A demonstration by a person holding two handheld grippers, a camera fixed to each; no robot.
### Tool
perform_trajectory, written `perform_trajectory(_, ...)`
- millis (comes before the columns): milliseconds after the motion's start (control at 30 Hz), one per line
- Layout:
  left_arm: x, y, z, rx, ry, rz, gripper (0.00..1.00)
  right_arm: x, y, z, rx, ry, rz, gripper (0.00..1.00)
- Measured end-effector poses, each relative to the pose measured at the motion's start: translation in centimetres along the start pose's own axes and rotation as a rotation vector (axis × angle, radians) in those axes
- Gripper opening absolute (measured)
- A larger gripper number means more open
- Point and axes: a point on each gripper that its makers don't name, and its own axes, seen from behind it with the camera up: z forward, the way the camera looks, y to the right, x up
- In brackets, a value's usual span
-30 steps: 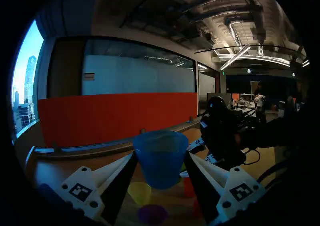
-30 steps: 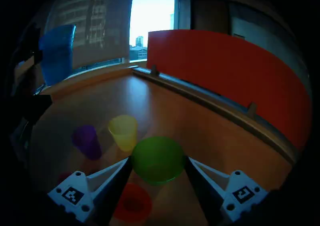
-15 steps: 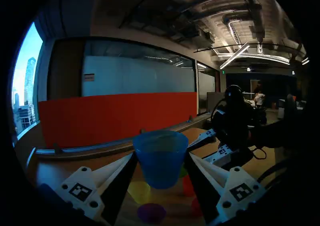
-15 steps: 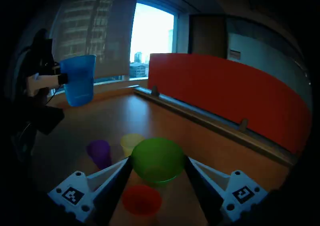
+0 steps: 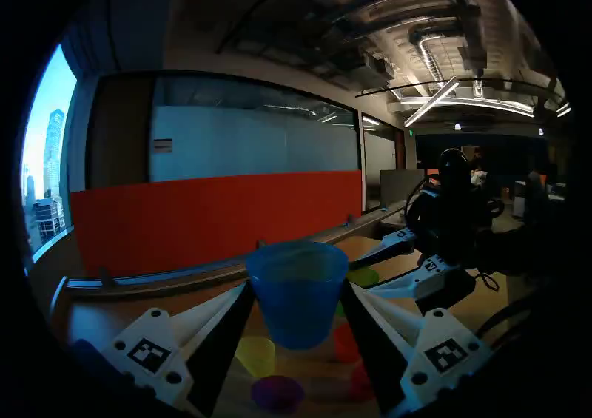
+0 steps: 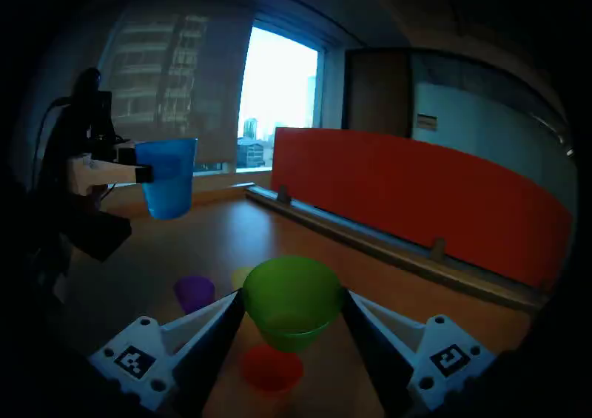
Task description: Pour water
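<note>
Jaws of the left gripper (image 5: 296, 288) were closed on a blue cup (image 5: 297, 311), held upright above the tabletop (image 5: 103, 311). Those of the right gripper (image 6: 293, 294) clamped a green cup (image 6: 291, 311) over a red cup (image 6: 272, 366).

The right gripper (image 6: 292, 298) has both fingers pressed on the sides of a green cup (image 6: 292, 311), which is upright, with a little liquid showing at its bottom. Under it lies a wooden table (image 6: 244, 229). From the green cup, a red cup (image 6: 272, 366) stands at 6 o'clock, a purple cup (image 6: 194, 292) at 9 o'clock and a yellow cup (image 6: 240, 275) at 10 o'clock, partly hidden by the green rim. Farther off at 10 o'clock, the left gripper (image 6: 154, 172) clamps a blue cup (image 6: 167, 181) held above the table. An orange partition (image 6: 414, 196) runs along the table's edge from 12 to 3 o'clock, with a bright window (image 6: 277, 96) at 12.
</note>
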Motion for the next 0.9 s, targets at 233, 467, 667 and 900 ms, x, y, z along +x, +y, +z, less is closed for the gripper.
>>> perform_trajectory(233, 0.1, 0.2, -0.2, 0.001, 0.003, -0.001, 0.82, 0.5, -0.4, -1.2, -0.007, 0.039, 0.006, 0.94)
perform_trajectory(467, -0.1, 0.3, -0.3, 0.001, 0.004, -0.002, 0.82, 1.6, -0.7, -2.2, -0.017, 0.087, 0.003, 0.94)
perform_trajectory(667, -0.3, 0.2, -0.1, 0.002, 0.003, -0.006, 0.82, 1.9, -1.0, -2.5, -0.018, 0.115, 0.001, 0.94)
perform_trajectory(900, -0.4, 0.3, -0.1, 0.000, 0.003, -0.008, 0.82, 2.2, -1.2, -2.7, -0.023, 0.139, -0.001, 0.94)
